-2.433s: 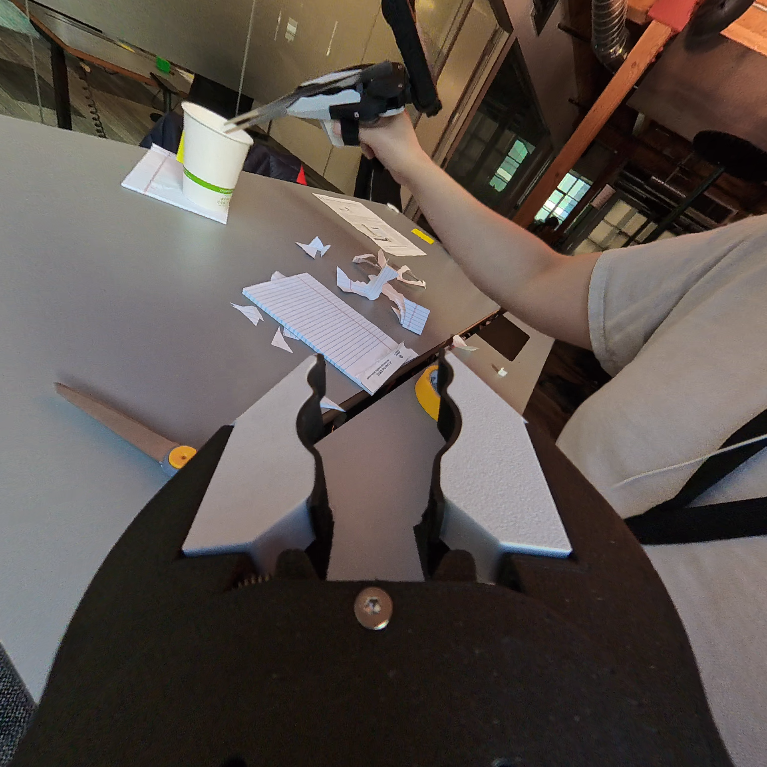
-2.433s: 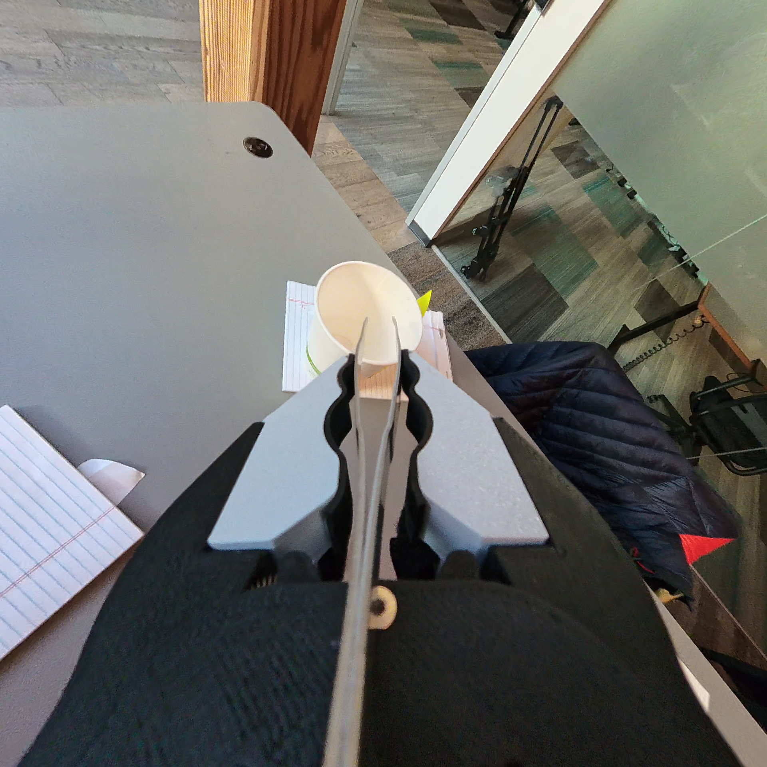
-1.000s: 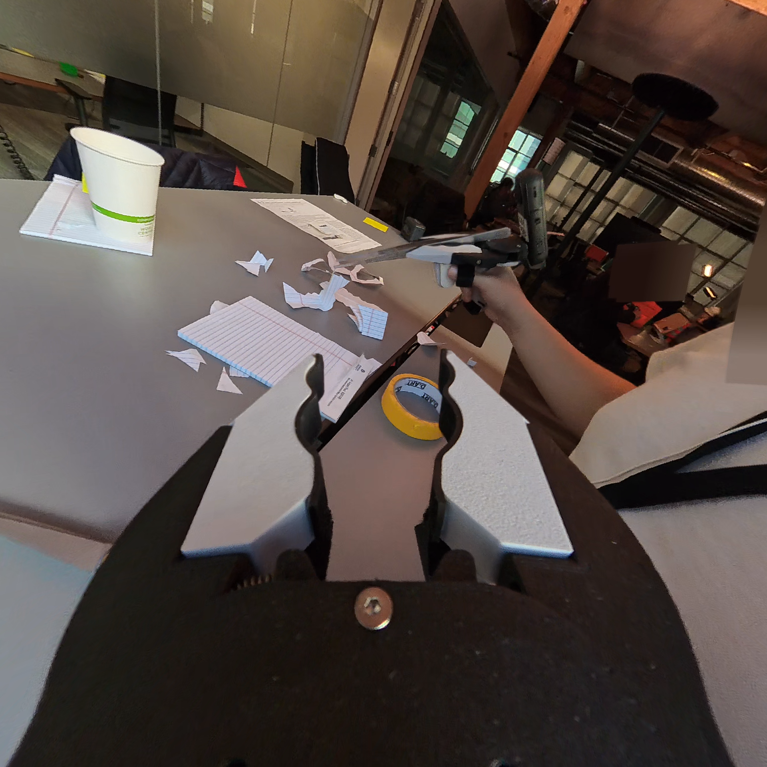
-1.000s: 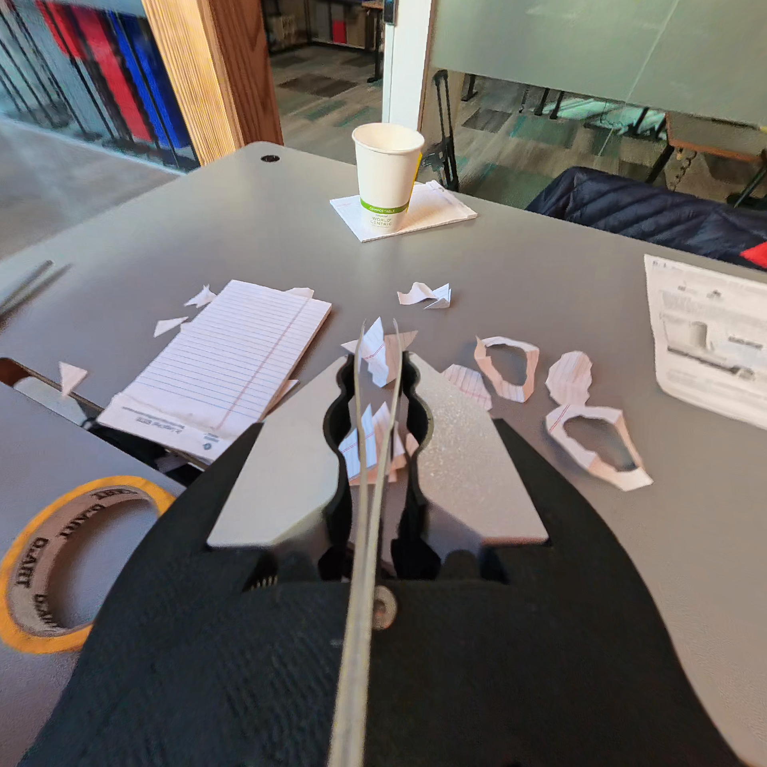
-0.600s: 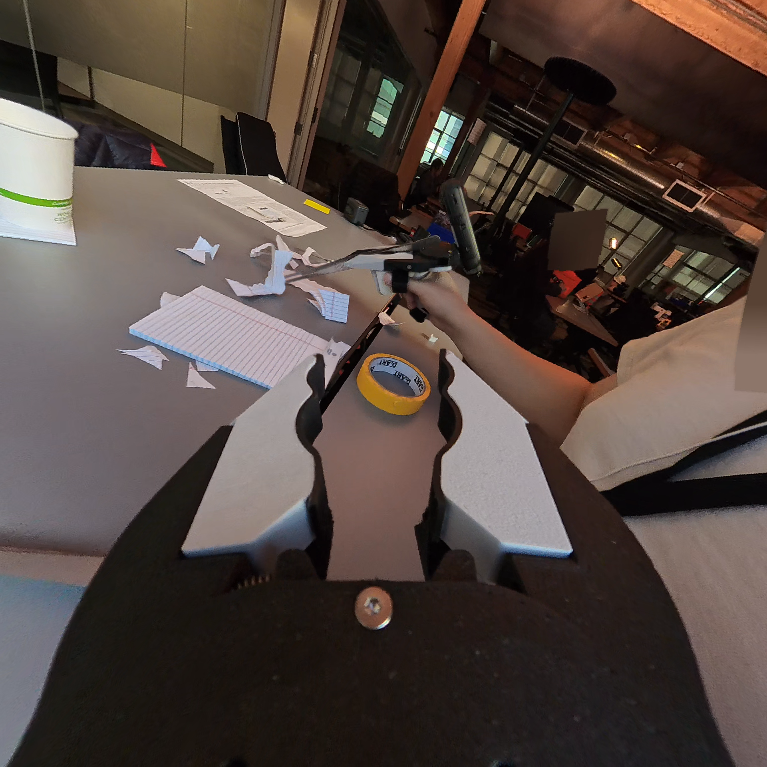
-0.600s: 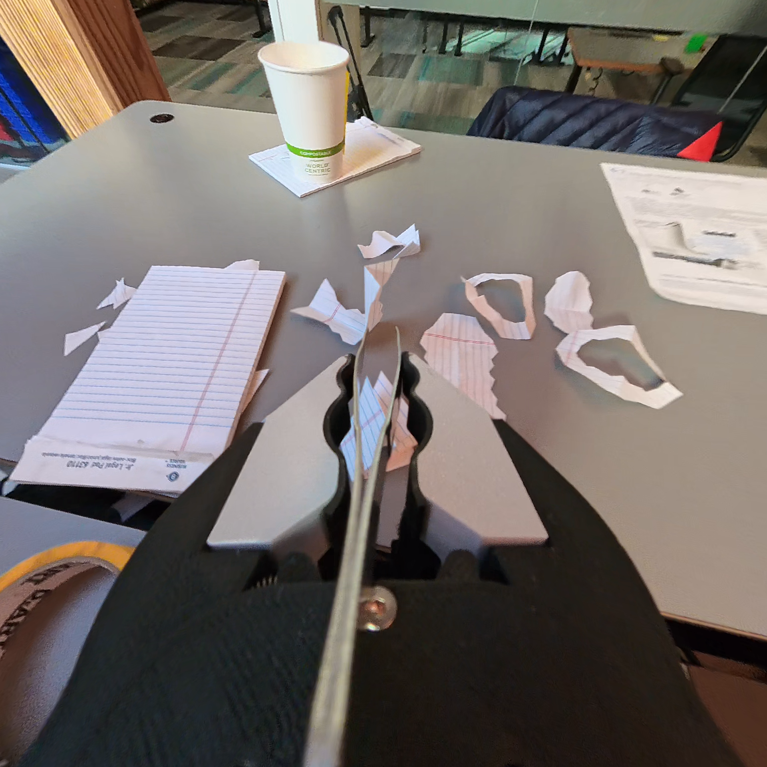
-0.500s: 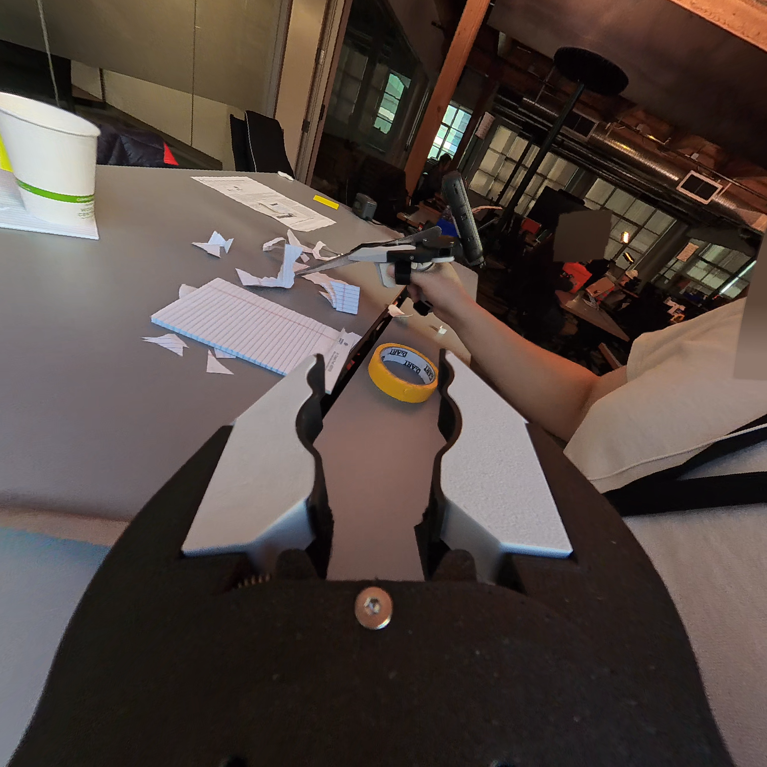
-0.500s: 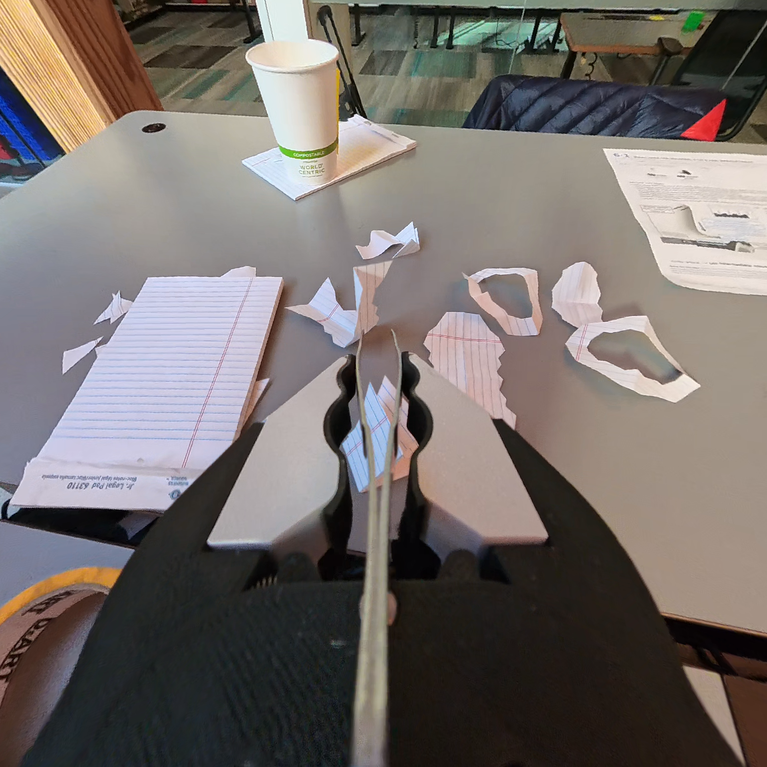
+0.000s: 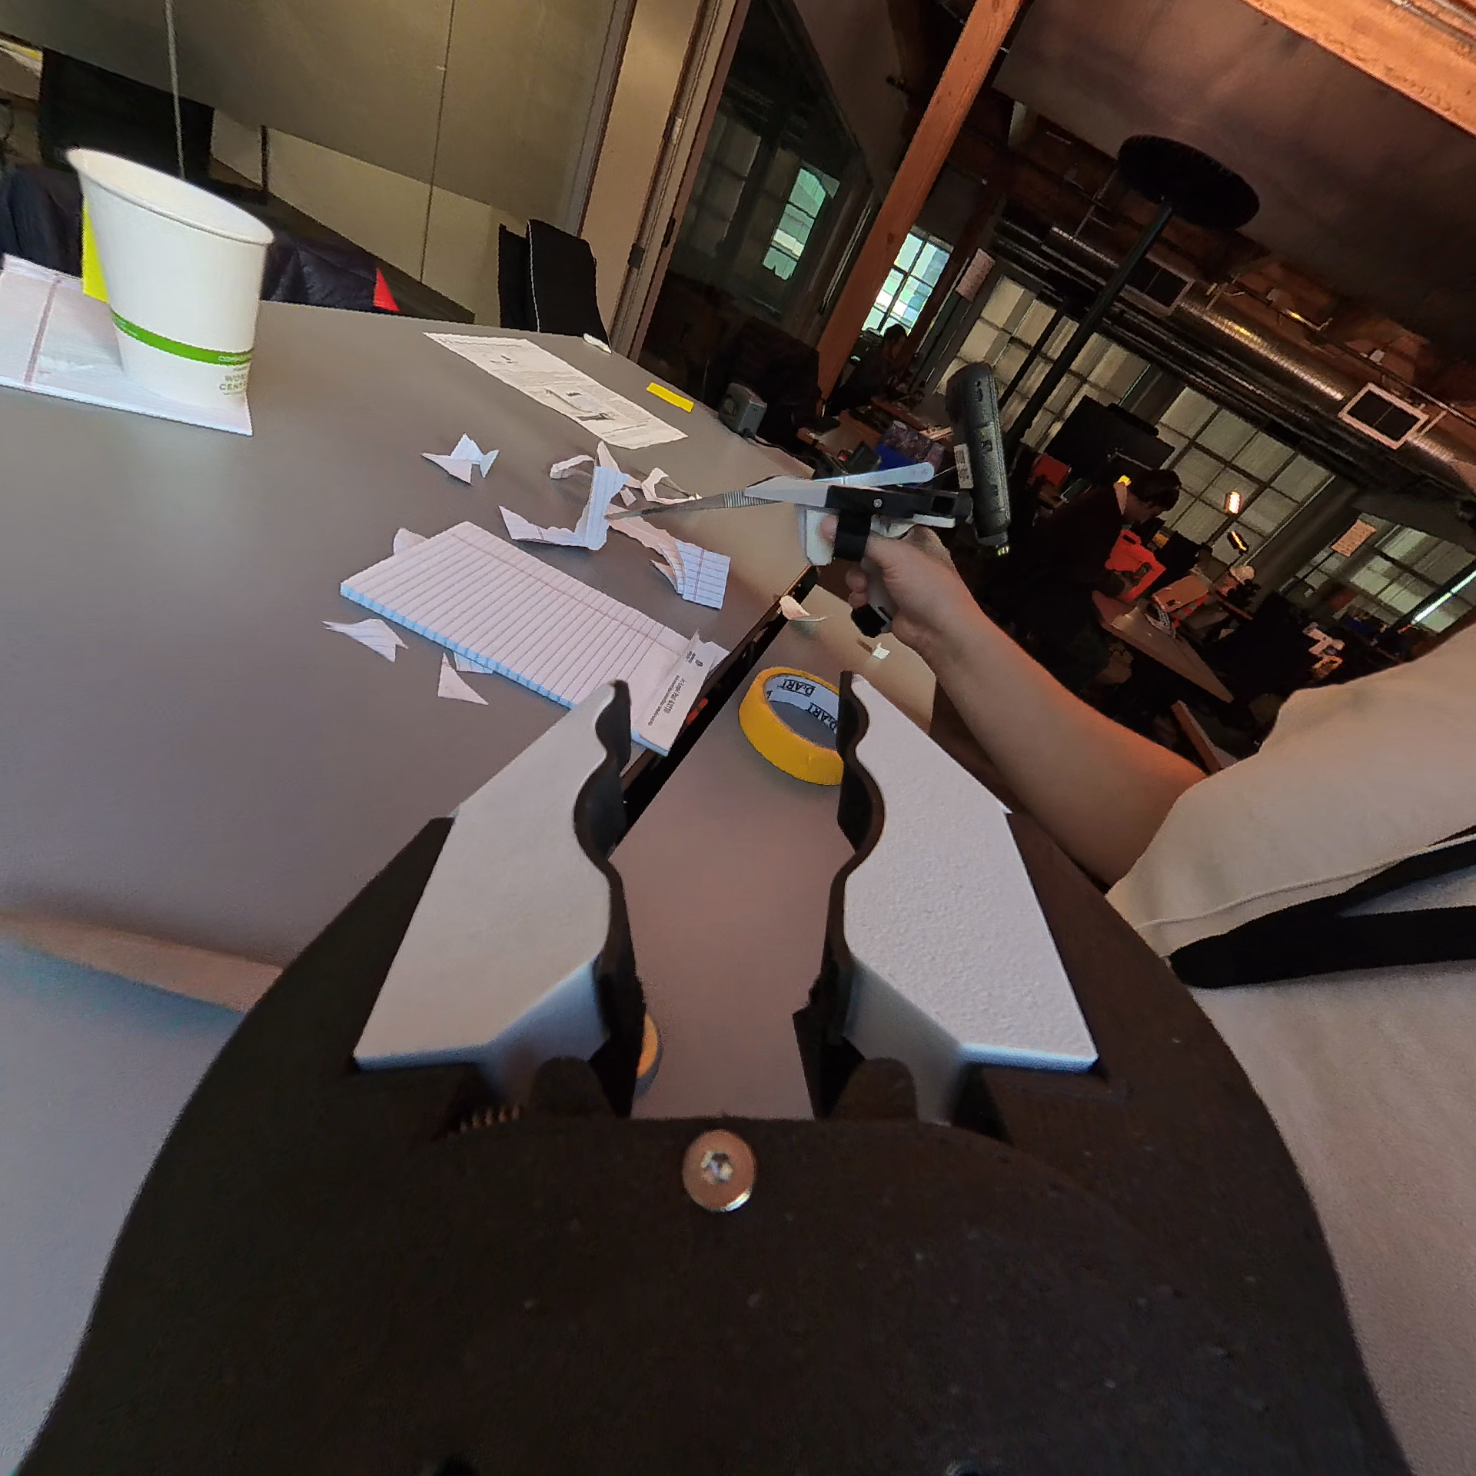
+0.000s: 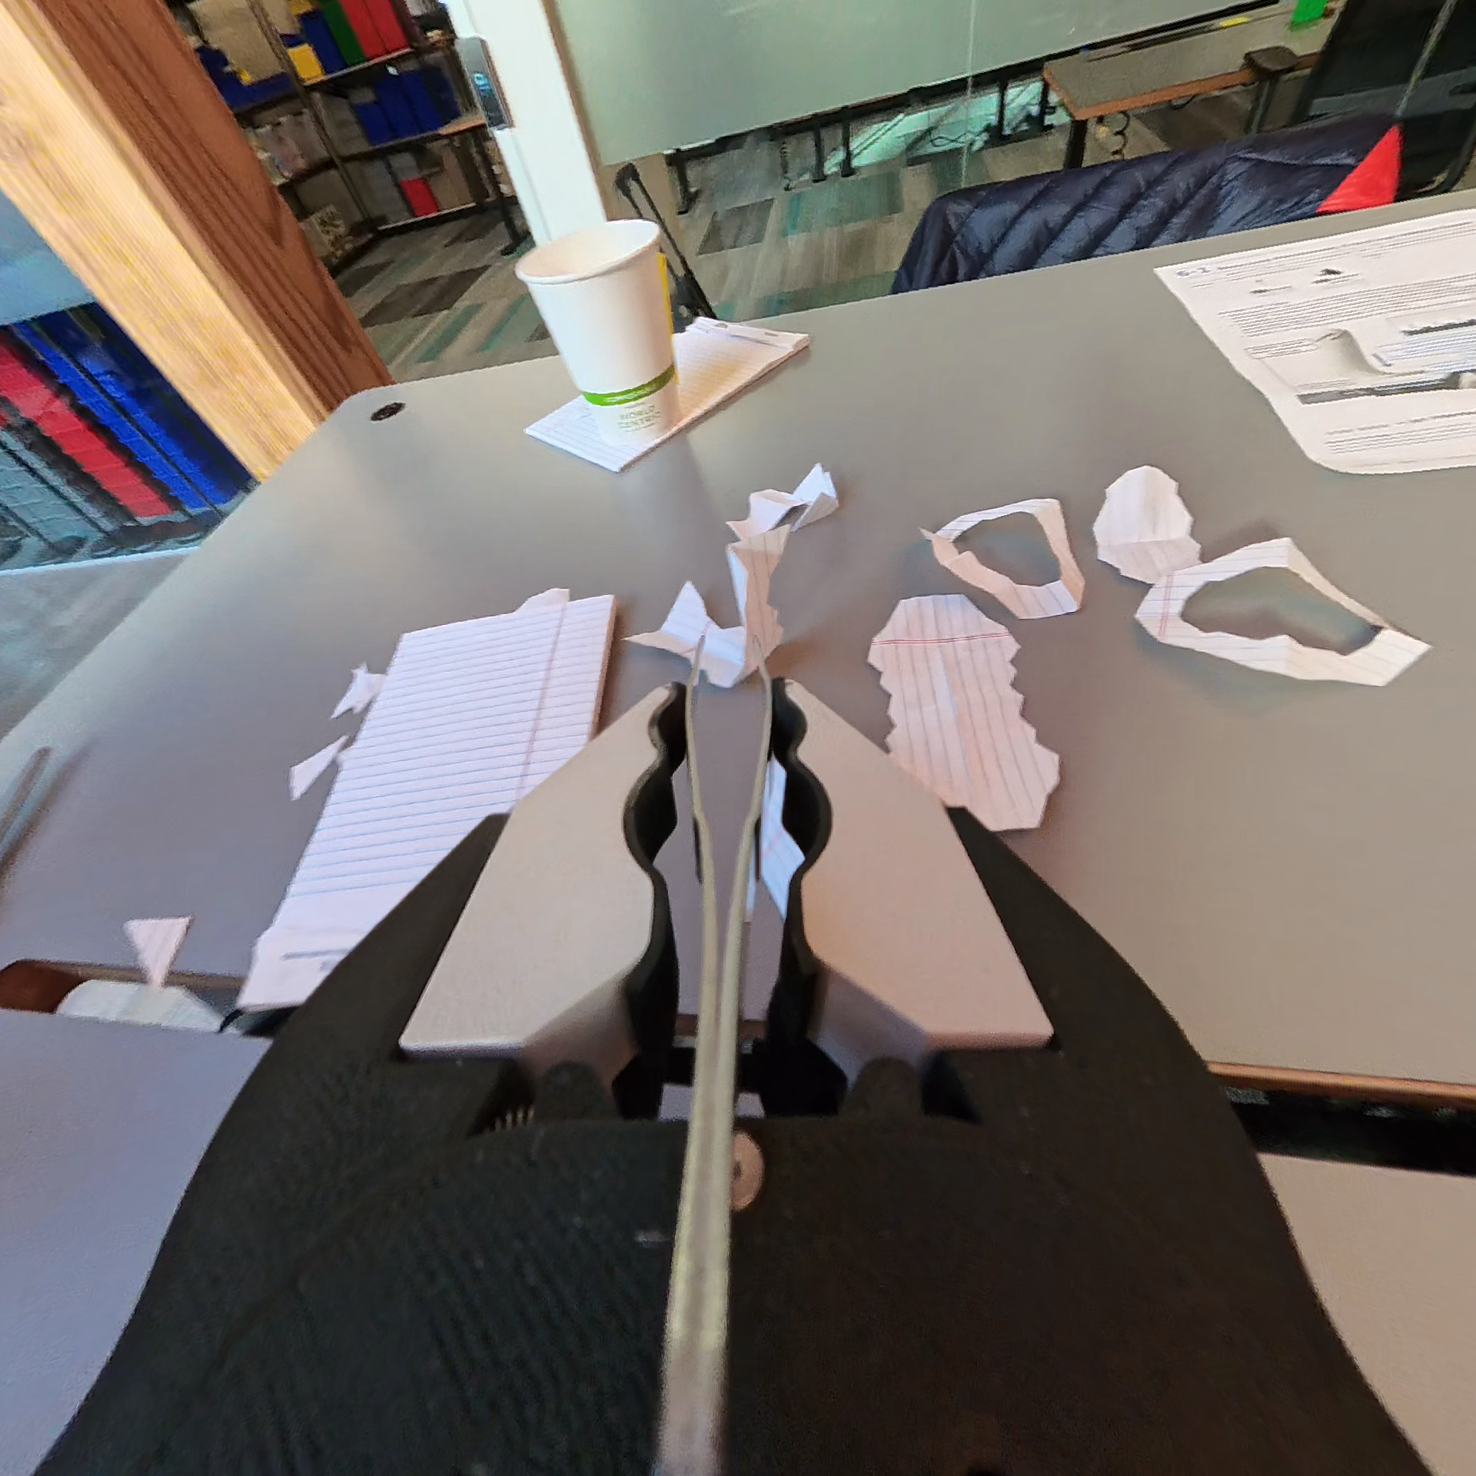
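Left gripper: hanging above the near grey table, its jaws standing wide apart with nothing between them.
Yellow tape roll: lying flat just beyond the left gripper's right finger, on the nearer table section.
Lined pad: lying flat left of the right gripper's fingers, its near end reaching the table edge, small paper scraps lying beside it.
Right gripper: its jaws pressing on a pair of metal tweezers that are running forward between the fingers; the tweezer tips are standing slightly apart.
Crumpled paper scrap: sitting right at the tweezer tips; whether the tips are touching it cannot be told.
Paper cup: standing upright on a small notepad farther back on the table.
Cut-out pieces: lying to the right of the tweezers, two of them being rings with holes.
Printed sheet: lying at the far right.
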Tool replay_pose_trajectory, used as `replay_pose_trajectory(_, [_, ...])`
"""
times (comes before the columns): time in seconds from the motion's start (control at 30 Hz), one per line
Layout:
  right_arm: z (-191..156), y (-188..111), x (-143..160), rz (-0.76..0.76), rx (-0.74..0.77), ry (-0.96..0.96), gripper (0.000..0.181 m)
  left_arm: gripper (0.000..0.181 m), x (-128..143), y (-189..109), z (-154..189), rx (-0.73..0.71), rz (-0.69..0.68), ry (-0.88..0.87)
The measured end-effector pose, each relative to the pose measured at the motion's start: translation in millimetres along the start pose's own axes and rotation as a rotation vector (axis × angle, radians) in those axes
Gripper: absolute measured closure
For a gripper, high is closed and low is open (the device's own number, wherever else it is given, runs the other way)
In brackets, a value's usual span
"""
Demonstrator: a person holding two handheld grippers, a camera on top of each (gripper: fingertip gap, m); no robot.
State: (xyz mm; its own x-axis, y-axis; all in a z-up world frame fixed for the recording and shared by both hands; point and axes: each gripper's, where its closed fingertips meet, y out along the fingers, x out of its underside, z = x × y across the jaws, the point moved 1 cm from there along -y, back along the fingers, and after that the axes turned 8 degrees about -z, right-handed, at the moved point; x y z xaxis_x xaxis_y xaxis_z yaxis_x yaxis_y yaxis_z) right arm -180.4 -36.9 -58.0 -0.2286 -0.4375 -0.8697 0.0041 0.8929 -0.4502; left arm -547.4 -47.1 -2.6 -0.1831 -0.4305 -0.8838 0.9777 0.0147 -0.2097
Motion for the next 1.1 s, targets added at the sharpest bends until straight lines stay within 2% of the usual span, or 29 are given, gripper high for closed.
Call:
replay_pose_trajectory(0.07, [12,12,2,-0.03,0.045,-0.026,0.162,0.131,-6,15,6,0.004,0.0,0.004])
replay_pose_trajectory(0.2, [16,34,5,-0.079,-0.084,-0.045,0.167,0.131,-22,52,24,0.001,0.039,0.024])
replay_pose_trajectory(0.33, [27,12,-14,-0.01,-0.187,-0.073,0.171,0.132,-41,91,31,-0.041,0.058,0.087])
replay_pose_trajectory(0.5, [37,-30,-67,0.172,-0.486,0.048,0.171,0.131,-108,115,46,-0.075,0.09,0.25])
replay_pose_trajectory(0.57, [40,-43,-87,0.223,-0.531,0.05,0.171,0.132,-146,109,48,-0.139,0.138,0.337])
replay_pose_trajectory(0.67, [33,-54,-114,0.29,-0.574,0.007,0.17,0.132,-206,85,55,-0.186,0.274,0.422])
replay_pose_trajectory(0.77, [13,-60,-135,0.317,-0.607,-0.045,0.17,0.129,-243,54,59,-0.2,0.372,0.448])
replay_pose_trajectory(0.87, [-7,-64,-150,0.325,-0.622,-0.128,0.17,0.129,-256,21,54,-0.221,0.448,0.441])
replay_pose_trajectory(0.97, [-22,-62,-156,0.316,-0.605,-0.205,0.169,0.13,-257,-8,43,-0.235,0.505,0.409])
replay_pose_trajectory(1.1, [-32,-48,-163,0.315,-0.538,-0.253,0.169,0.127,-248,-27,19,-0.267,0.477,0.344])
